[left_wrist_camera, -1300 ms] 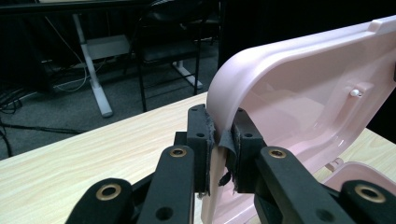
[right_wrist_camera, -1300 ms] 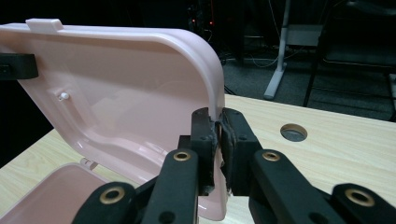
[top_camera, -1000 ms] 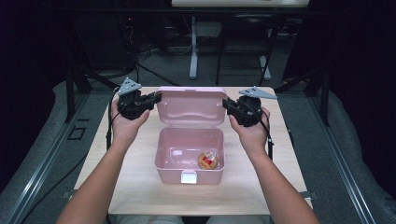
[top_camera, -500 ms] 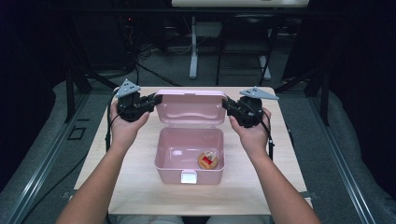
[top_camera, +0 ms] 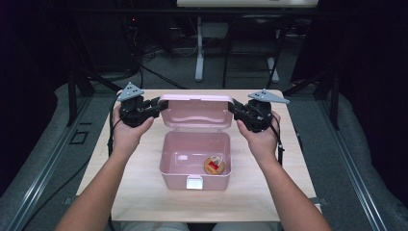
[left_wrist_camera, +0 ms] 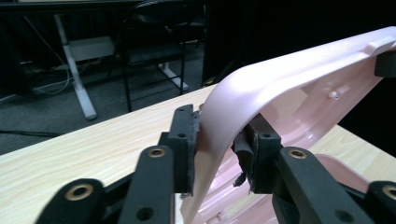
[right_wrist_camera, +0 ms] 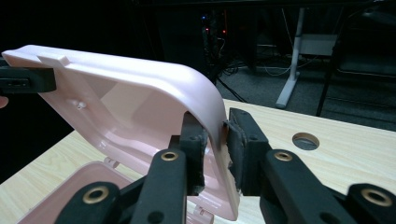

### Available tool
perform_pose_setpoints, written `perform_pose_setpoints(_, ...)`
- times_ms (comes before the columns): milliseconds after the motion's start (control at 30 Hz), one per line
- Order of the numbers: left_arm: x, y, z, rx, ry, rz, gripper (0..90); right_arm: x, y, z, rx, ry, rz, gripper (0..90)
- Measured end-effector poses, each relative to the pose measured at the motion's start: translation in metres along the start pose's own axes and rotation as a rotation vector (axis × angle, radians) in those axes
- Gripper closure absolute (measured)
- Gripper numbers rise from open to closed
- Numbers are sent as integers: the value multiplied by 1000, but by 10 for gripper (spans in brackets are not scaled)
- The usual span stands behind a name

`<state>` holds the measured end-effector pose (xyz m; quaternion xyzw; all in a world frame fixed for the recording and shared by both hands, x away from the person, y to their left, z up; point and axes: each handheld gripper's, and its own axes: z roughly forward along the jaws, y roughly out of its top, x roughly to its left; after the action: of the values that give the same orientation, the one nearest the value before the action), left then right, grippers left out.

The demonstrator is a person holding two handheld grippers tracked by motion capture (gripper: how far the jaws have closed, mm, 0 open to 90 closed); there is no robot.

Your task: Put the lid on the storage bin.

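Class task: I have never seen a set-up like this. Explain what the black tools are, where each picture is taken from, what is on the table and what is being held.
A person at a wooden table holds a black tool in each hand: a gripper with two fingers that pinch. The high view looks down from above the person. Each gripper view comes from a camera riding on that tool, looking along its fingers. On the table stands a pink plastic box with its hinged lid raised; inside lies a small round orange item. The left gripper has one upper corner of the lid between its fingers, the right gripper the other. Both pairs have just been opening; whether they press the lid, I cannot tell.
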<state>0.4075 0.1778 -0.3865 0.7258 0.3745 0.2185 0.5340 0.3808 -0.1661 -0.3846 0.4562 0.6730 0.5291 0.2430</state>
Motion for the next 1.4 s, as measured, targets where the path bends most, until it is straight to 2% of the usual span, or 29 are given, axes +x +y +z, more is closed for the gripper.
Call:
perform_pose_setpoints(433, -2, -2, -3, -2, -33, -11, 585, 4, -2, -6, -18, 22, -26, 679)
perform_pose_setpoints(1400, -12, -6, -13, 2, -43, 44, 533, 11, -9, -20, -30, 57, -63, 607)
